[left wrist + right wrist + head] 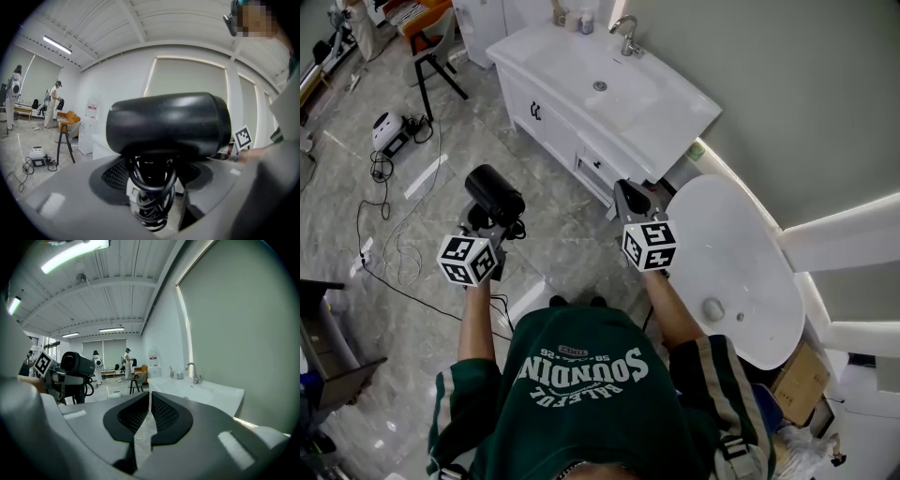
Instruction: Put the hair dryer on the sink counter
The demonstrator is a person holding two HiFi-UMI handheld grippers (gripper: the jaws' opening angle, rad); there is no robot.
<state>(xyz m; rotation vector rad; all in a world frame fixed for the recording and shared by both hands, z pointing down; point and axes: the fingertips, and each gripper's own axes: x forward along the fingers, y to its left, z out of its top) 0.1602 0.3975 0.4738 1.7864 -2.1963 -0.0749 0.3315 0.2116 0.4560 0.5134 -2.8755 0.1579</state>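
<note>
Black hair dryer (495, 194) held over the floor, apart from white sink table (680, 103).
Left tool (490, 223) pinches its cord-wrapped handle; right tool (630, 199) pressed together, empty.

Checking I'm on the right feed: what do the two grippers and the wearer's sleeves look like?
Both the left gripper and the right gripper have grey bodies, tongs lined with black textured pads, and a white cube printed with black square markers. The person wears a dark green T-shirt with white lettering; its short sleeves carry cream stripes.
</note>
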